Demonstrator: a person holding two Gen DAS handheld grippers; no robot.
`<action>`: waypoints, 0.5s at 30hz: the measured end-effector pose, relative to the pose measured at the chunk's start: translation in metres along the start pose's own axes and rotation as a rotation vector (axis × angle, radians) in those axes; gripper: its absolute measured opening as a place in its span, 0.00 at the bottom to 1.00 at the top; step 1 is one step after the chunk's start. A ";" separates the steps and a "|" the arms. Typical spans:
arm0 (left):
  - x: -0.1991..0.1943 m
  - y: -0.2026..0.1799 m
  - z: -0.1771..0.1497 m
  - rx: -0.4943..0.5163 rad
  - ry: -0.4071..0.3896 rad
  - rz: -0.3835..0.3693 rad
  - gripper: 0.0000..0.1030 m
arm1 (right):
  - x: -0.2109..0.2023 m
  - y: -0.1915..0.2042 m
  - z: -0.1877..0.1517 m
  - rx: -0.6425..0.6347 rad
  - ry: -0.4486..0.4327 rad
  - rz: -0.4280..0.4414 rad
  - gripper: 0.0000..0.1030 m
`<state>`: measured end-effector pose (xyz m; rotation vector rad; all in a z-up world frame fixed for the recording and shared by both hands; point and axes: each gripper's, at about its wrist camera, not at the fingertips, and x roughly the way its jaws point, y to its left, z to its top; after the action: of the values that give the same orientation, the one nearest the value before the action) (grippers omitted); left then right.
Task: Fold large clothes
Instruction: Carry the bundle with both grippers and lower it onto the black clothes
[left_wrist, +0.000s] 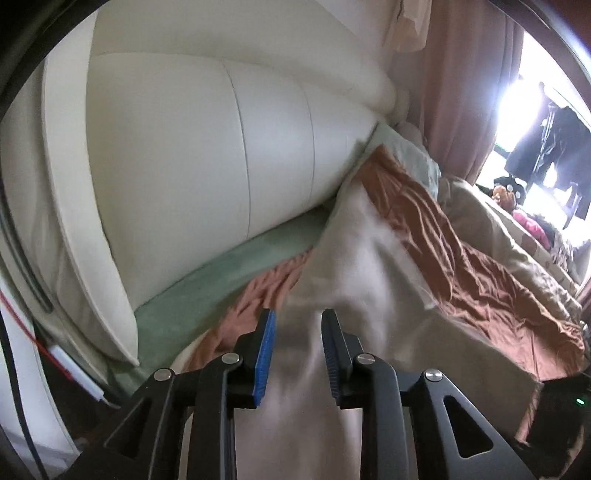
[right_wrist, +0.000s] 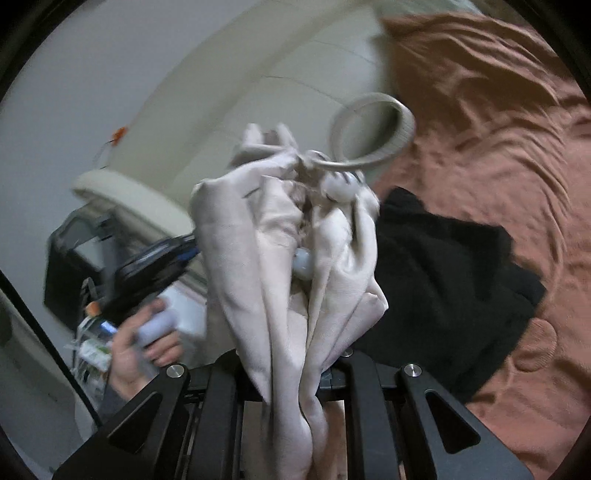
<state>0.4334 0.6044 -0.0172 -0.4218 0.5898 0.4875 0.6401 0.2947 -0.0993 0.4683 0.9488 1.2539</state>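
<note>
A large beige garment (left_wrist: 369, 258) stretches from my left gripper (left_wrist: 297, 325) across the bed. The left jaws stand apart with beige cloth running between them. In the right wrist view the same beige garment (right_wrist: 295, 266) is bunched up, with a ribbed cuff loop (right_wrist: 373, 129) and white drawstring toggles. My right gripper (right_wrist: 295, 373) is shut on the bunch; its fingertips are hidden under the cloth. The left hand and its gripper handle (right_wrist: 147, 273) show at the left.
A rust-brown bedsheet (left_wrist: 491, 277) covers the bed. A cream padded headboard (left_wrist: 207, 155) stands behind. A black garment (right_wrist: 443, 277) lies on the sheet. A beige quilt (left_wrist: 517, 251), pink curtain (left_wrist: 465, 92) and bright window are at the right.
</note>
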 end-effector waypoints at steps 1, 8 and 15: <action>0.001 0.002 -0.003 -0.004 0.005 -0.005 0.30 | 0.005 -0.013 -0.002 0.036 0.002 -0.017 0.09; -0.029 0.048 -0.073 -0.024 0.073 0.072 0.34 | 0.008 -0.050 -0.024 0.201 -0.018 -0.021 0.09; -0.076 0.075 -0.139 -0.110 0.063 0.084 0.61 | -0.001 -0.044 -0.027 0.226 0.028 -0.054 0.23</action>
<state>0.2787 0.5713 -0.0924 -0.5195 0.6456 0.5908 0.6440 0.2757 -0.1477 0.5989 1.1254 1.1119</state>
